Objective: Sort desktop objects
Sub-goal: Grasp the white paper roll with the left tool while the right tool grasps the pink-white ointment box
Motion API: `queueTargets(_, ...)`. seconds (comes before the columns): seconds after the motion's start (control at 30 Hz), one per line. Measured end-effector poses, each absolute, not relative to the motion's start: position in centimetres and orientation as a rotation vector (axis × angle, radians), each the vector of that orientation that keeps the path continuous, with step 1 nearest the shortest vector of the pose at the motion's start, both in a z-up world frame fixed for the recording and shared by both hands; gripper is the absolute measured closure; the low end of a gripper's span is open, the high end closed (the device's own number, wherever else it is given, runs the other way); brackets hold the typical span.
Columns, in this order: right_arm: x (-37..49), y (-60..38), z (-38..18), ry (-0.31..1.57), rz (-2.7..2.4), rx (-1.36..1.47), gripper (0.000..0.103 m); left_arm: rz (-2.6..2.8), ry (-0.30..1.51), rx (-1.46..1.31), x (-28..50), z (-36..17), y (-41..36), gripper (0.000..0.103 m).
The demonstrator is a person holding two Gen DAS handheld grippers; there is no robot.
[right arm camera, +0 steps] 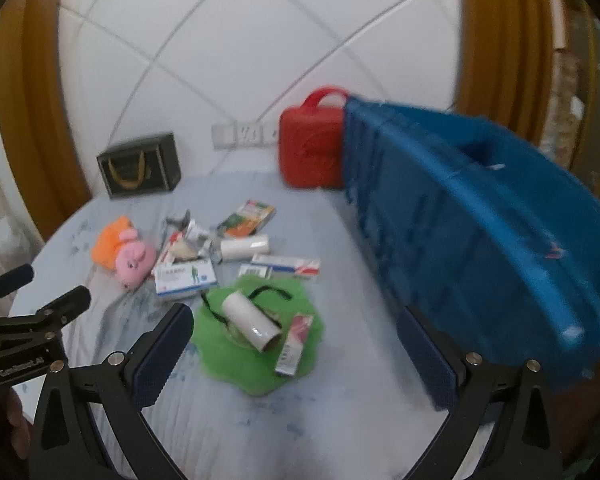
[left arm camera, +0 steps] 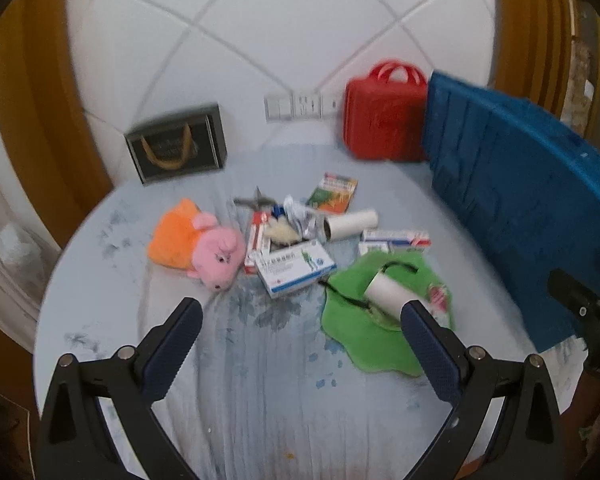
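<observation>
Both claws wide, empty: left gripper (left arm camera: 300, 332), right gripper (right arm camera: 296, 340). Cardboard tube (right arm camera: 252, 322) on green cloth (right arm camera: 256, 364), just ahead of the right; grasped carelessly, it could roll away or snag the cloth.

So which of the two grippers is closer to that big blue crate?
Right. The right gripper sits beside the blue crate, its right finger nearly touching; the left gripper hangs farther left, over the table's middle.
</observation>
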State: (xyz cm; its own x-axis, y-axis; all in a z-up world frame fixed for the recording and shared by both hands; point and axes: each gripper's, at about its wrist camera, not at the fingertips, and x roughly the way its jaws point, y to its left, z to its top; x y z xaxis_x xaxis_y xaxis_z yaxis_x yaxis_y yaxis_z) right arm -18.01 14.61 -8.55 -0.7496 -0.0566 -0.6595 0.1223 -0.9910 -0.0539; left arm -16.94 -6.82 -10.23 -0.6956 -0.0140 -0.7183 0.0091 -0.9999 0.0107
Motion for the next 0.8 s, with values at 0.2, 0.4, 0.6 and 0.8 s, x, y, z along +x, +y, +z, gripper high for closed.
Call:
queueTargets(0.2,-23.8,13.7,-15.5,0.187,-2.750,1.304,0.003,-2.844,0.029,1.383,-22.2,-16.6,-7.6,0.013)
queueTargets(0.4,-28.0,14.8,-21.2,0.138,-2.645,1.512,0.028,-2.772,0.074,1.562,-25.6,-21.8,-5.6,0.019)
queueTargets(0.6,-29.8,17.7,-24.5,0.171,-2.574,1.641,0.039,-2.731,0.173,1.645,-28.3,-24.0,-1.6,0.019)
queueTargets(0.8,-30.1,20.5,-25.8,0.181,-2.534,1.689,0.039,-2.700,0.270,1.697,-31.5,-26.3,3.5,0.019)
